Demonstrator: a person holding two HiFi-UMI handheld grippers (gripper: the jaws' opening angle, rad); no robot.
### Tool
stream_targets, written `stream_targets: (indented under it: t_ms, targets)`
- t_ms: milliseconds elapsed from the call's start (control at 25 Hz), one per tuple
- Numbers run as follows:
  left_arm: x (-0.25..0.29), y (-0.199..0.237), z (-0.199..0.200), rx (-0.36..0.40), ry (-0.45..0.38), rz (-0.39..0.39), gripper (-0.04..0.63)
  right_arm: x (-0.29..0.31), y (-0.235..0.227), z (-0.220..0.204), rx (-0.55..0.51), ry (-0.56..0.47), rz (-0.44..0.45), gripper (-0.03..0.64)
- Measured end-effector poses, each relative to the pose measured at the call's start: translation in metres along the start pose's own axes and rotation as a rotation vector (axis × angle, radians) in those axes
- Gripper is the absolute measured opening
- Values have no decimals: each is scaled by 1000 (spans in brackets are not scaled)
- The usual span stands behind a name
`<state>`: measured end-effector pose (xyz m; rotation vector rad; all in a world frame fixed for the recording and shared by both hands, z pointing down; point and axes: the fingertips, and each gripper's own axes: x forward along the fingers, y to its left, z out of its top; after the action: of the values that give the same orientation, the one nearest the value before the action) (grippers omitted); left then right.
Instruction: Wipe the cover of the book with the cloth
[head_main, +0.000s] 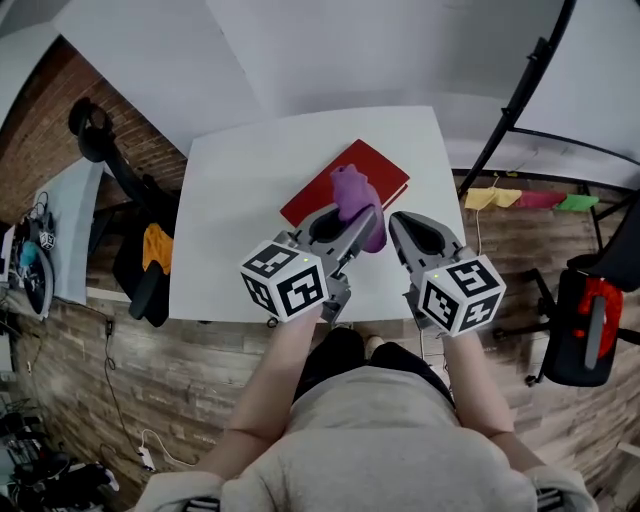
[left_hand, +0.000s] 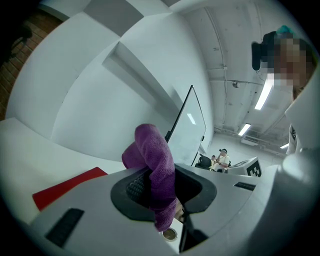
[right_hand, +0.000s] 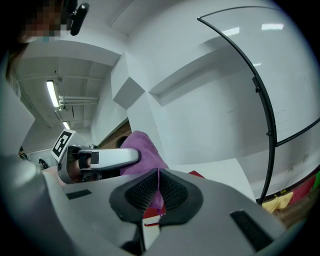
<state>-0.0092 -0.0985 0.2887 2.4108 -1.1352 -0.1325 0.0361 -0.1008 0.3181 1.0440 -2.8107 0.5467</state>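
**Clutching a purple cloth over a half-hidden red book**

Covering the near end of the book (head_main: 381, 168), the cloth (head_main: 351, 194) and both grippers leave only part of its cover showing. What shows is flat, plain red. The book lies slantwise on the white table (head_main: 236, 190), at 12 o'clock from the person, with its far corner toward 1 o'clock. The cloth is a fuzzy purple bunch standing up over the cover, and I cannot tell whether it touches the book. The left gripper (head_main: 371, 213) has its jaws clamped on a thick fold of the cloth. The right gripper (head_main: 394, 222), at 3 o'clock of the left, has its jaws closed to a slit, pinching a thin purple edge
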Motion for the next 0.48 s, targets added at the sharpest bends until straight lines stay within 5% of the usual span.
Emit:
stream_targets:
  t_ms: [480]
  targets:
    - [24, 58, 22, 9, 68, -36, 106, 55, -31, 9, 51, 11, -68, 23]
